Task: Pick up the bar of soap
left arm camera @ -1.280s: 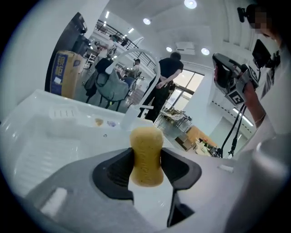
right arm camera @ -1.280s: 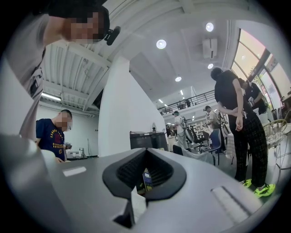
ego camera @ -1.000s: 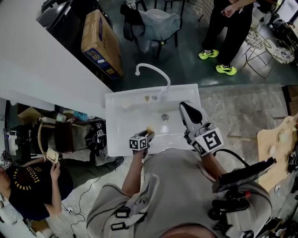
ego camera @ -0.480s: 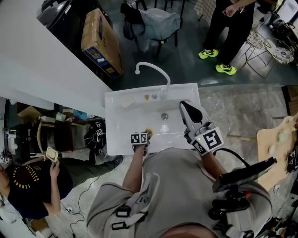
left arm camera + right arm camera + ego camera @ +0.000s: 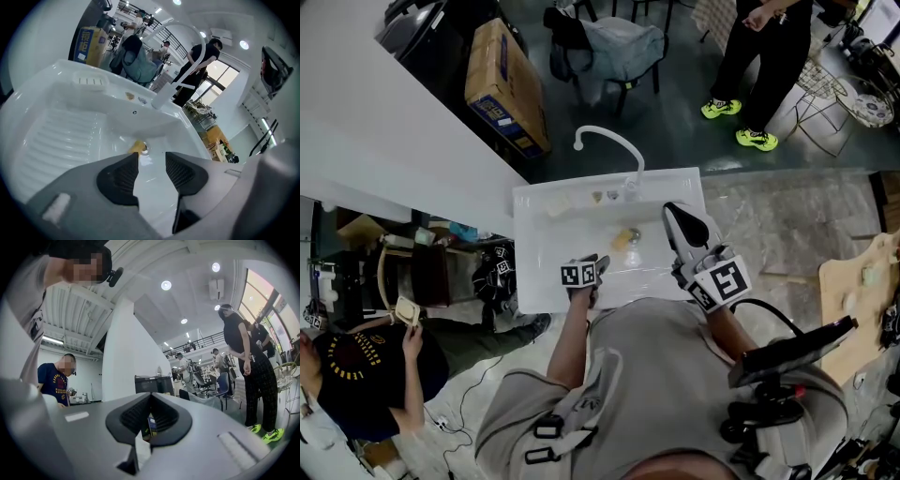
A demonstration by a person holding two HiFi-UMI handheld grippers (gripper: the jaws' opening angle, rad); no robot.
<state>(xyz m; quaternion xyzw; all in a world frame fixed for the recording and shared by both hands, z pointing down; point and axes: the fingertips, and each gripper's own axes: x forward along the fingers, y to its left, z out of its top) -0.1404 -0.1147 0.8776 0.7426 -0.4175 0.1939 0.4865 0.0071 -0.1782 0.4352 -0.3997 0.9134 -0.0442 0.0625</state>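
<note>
The bar of soap (image 5: 625,239) is a small yellow lump lying loose on the bottom of the white sink (image 5: 539,272), right by the drain (image 5: 634,234). In the left gripper view the soap (image 5: 137,146) shows just past the jaw tips, against the drain. My left gripper (image 5: 598,263) (image 5: 151,157) hangs over the basin's near rim. Its jaws have just been opening and stand open with nothing between them. My right gripper (image 5: 674,212) (image 5: 151,398) is held level over the sink's right side, jaws shut and empty.
A white curved faucet (image 5: 609,146) rises at the sink's back edge, with a moulded soap dish (image 5: 555,206) to its left. A ribbed drainboard (image 5: 61,140) fills the basin's left. Behind the sink are a cardboard box (image 5: 502,84), a chair with a grey garment (image 5: 619,45) and a standing person (image 5: 759,56).
The soap, earlier at the left gripper's tips near the basin's front, now lies farther back by the drain, free of the jaws. The left gripper shifted slightly; the right one kept still.
</note>
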